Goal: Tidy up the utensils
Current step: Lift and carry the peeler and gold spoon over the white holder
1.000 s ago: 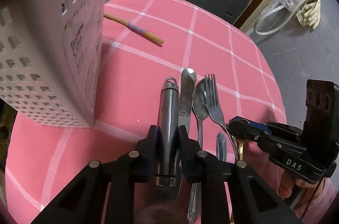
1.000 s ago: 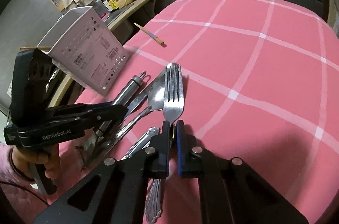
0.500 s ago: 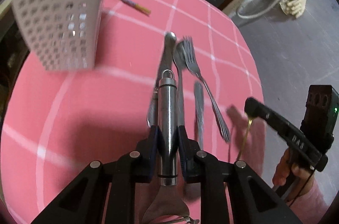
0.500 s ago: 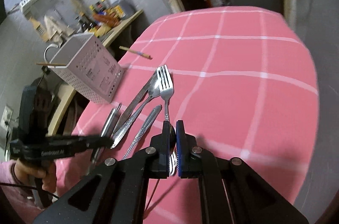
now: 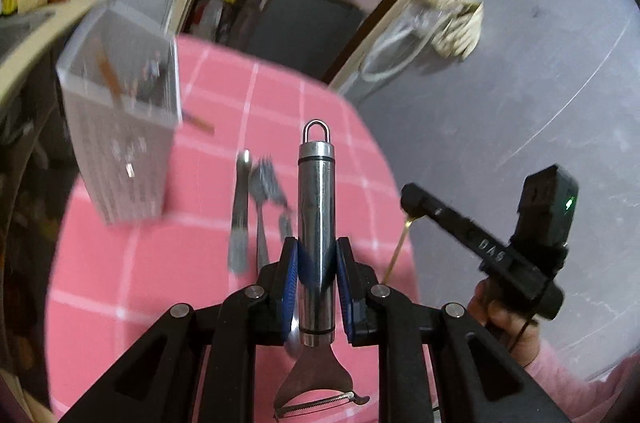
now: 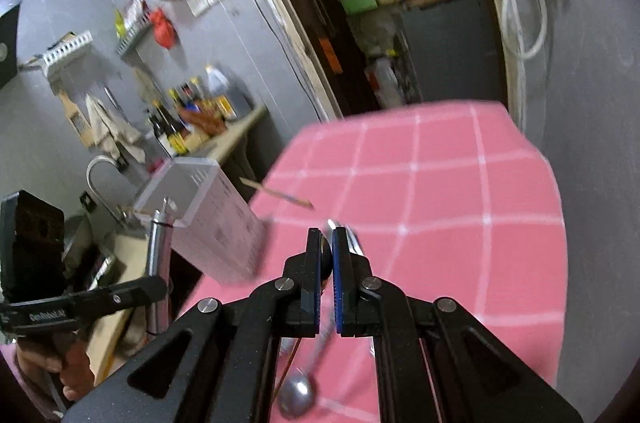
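Note:
My left gripper [image 5: 316, 251] is shut on the round steel handle of a peeler [image 5: 316, 207], held in the air with its blade end [image 5: 316, 399] toward the camera. The right wrist view shows this peeler [image 6: 158, 255] beside the left gripper [image 6: 154, 289]. My right gripper [image 6: 326, 243] is shut on a slim utensil with a gold stem [image 5: 400, 243], and a spoon bowl [image 6: 296, 397] hangs below the fingers. A knife [image 5: 240, 215] and a fork [image 5: 266, 183] lie on the pink checked table [image 5: 160, 263]. A white perforated caddy [image 5: 120, 151] stands at its left.
A chopstick [image 5: 108, 75] leans inside the caddy, and another chopstick [image 6: 280, 193] lies on the cloth behind it. A counter with bottles [image 6: 192, 127] and a sink tap [image 6: 100, 167] are left of the table. A dark doorway [image 6: 400, 23] is beyond it.
Both grippers have risen from the table with their utensils and tilted up. The table and the caddy now look smaller and lower, and the room behind has come into view.

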### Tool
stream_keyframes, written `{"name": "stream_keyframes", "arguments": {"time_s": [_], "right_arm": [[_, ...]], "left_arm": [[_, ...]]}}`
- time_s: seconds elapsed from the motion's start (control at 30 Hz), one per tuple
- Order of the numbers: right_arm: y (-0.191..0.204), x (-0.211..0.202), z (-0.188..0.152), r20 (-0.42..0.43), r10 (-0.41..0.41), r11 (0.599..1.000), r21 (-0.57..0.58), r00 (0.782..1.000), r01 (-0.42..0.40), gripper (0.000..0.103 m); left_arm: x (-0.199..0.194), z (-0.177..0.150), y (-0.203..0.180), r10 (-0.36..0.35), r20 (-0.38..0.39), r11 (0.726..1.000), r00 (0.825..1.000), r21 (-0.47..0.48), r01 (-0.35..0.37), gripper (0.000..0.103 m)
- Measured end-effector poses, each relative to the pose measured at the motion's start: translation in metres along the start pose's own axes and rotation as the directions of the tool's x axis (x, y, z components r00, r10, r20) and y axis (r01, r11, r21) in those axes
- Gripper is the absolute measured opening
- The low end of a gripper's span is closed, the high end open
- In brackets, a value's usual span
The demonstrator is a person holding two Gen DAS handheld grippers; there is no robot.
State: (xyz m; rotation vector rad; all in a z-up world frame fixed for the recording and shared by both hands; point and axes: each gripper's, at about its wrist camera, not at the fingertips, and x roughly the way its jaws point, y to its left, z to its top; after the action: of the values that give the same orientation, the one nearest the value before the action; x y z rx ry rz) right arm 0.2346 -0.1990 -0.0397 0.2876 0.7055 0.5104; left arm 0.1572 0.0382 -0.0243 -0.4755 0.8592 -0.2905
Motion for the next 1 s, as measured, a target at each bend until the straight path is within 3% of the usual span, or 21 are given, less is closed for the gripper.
{"name": "stream_keyframes", "arguments": {"time_s": [0.23,0.4,0.57,0.73,1.0], "right_arm": [[0.058,-0.001,0.042,0.143,0.052,0.997,-0.071,0.988,-0.043,0.005],[0.099,0.001,0.069,0.228,0.049,0.991,-0.133,0.972,-0.019,0.005],[0.131,0.008,0.084,0.294,0.035,0.985,-0.169,0.955,0.016,0.005],[0.150,0.027,0.089,0.333,0.002,0.979,-0.191,0.943,0.065,0.005],[0.179,0.061,0.084,0.349,0.000,0.949,-0.294,0.937,0.110,0.005]], "left_arm": [[-0.057,0.056,0.006,-0.031,0.185,0.999,0.982,0.032,0.026,0.018],[-0.085,0.099,0.023,-0.028,0.329,0.999,0.944,0.040,0.016,0.018],[-0.088,0.130,0.050,0.000,0.429,0.999,0.903,0.037,-0.017,0.018],[-0.072,0.141,0.070,0.050,0.478,0.995,0.877,0.051,-0.085,0.018],[-0.051,0.136,0.094,0.060,0.475,0.994,0.878,0.049,-0.094,0.018]]}}
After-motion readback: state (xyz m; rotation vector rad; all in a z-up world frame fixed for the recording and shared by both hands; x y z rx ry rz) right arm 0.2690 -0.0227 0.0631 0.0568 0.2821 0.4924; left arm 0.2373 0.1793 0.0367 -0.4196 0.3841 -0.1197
